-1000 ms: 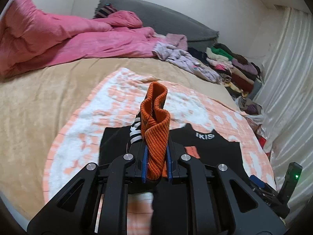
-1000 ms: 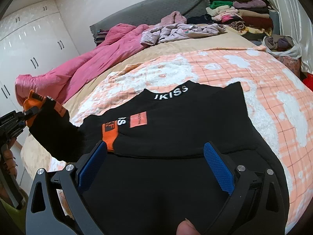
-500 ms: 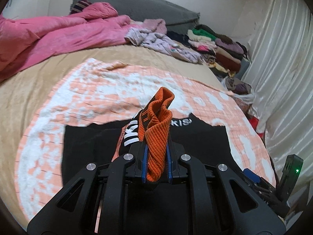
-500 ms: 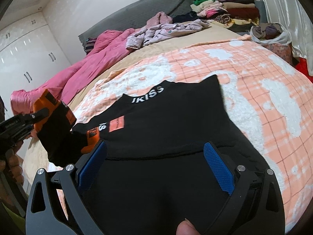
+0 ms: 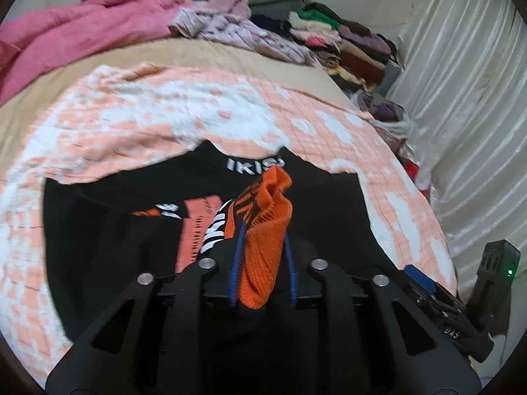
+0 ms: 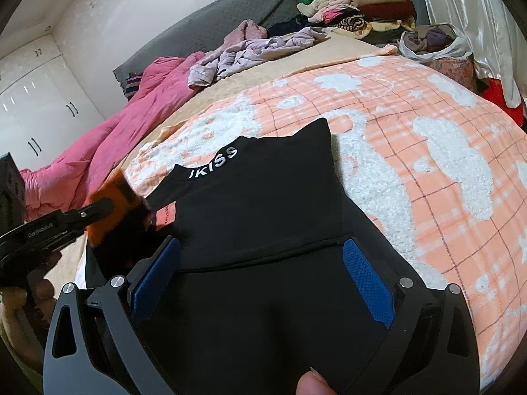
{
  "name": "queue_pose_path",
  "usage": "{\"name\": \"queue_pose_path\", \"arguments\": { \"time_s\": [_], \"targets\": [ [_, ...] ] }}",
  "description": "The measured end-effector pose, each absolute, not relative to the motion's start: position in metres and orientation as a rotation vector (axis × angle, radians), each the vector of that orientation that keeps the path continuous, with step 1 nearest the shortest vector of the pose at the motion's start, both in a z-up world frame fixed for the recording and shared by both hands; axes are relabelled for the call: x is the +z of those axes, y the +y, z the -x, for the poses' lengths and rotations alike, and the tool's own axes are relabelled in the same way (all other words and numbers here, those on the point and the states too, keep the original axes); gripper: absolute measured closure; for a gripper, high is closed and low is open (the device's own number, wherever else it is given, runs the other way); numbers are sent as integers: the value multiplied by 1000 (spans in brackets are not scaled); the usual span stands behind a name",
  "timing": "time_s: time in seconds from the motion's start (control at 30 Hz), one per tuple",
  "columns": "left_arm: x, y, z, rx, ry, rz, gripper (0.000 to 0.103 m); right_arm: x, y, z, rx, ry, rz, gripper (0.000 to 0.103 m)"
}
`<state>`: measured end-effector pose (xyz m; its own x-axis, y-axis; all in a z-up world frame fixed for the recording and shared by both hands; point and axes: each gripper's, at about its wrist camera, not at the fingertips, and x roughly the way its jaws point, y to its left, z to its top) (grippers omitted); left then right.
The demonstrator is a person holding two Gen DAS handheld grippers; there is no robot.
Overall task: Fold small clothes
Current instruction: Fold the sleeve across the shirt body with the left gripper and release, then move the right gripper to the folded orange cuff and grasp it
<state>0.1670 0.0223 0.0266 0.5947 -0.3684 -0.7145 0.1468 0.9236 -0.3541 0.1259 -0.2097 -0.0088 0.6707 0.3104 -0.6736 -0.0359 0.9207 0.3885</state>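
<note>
we see a bed (image 6: pixel 296 65) filling the room, its tan sheet under an orange-and-white plaid blanket (image 6: pixel 444 177) spread across the near part. a grey headboard (image 6: pixel 230 16) leans on the white wall, white wardrobes (image 6: pixel 36 105) stand at the far left, and pale curtains (image 5: pixel 467 98) hang on the right. a pink duvet (image 6: pixel 138 105) lies bunched along the left of the bed, loose lilac clothes (image 6: pixel 257 49) beside it, and a stack of folded clothes (image 6: pixel 362 0) in the far corner. a black top (image 6: pixel 263 204) marked "ikiss" lies flat on the blanket. our left gripper (image 5: pixel 262 256) is clenched on the top's orange cuff (image 5: pixel 266 227), held over the chest. our right gripper (image 6: pixel 262 263) is spread wide, released, its blue pads (image 6: pixel 365 273) over the top's lower half.
</note>
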Motion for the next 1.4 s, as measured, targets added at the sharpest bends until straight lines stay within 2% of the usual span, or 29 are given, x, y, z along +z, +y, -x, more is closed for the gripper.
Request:
{"name": "queue_pose_path", "arguments": {
  "time_s": [0.03, 0.17, 0.4, 0.43, 0.5, 0.57, 0.6, 0.8, 0.87, 0.93, 1.03, 1.27, 1.33, 1.4],
  "targets": [
    [25, 21, -167, -310, 892, 277, 86, -9, -210, -126, 200, 816, -362, 5],
    [24, 23, -164, -330, 895, 303, 65, -9, -210, -126, 204, 820, -362, 5],
    [32, 43, -160, -268, 874, 293, 62, -14, -192, -131, 239, 840, -336, 5],
    [32, 46, -159, -246, 870, 277, 59, -15, -186, -132, 251, 846, -329, 5],
    [34, 51, -156, -189, 852, 229, 45, -17, -175, -135, 271, 859, -308, 5],
    [34, 58, -154, -159, 845, 210, 42, -19, -165, -139, 293, 870, -291, 5],
    [33, 62, -153, -145, 845, 207, 34, -20, -161, -140, 303, 877, -288, 5],
    [34, 85, -143, -82, 825, 219, 20, -28, -128, -160, 384, 932, -260, 6],
    [36, 90, -140, -69, 817, 220, 20, -32, -121, -168, 386, 948, -245, 10],
    [38, 95, -137, -61, 809, 227, 20, -38, -114, -175, 399, 971, -250, 22],
    [40, 98, -134, -66, 799, 242, 20, -49, -108, -180, 387, 1010, -256, 25],
    [38, 103, -129, -53, 790, 236, 20, -62, -103, -183, 362, 1016, -274, 43],
    [35, 105, -128, -52, 796, 245, 20, -62, -100, -183, 375, 1013, -285, 53],
    [33, 109, -127, -48, 799, 255, 20, -62, -98, -182, 377, 1009, -279, 58]
  ]
}}
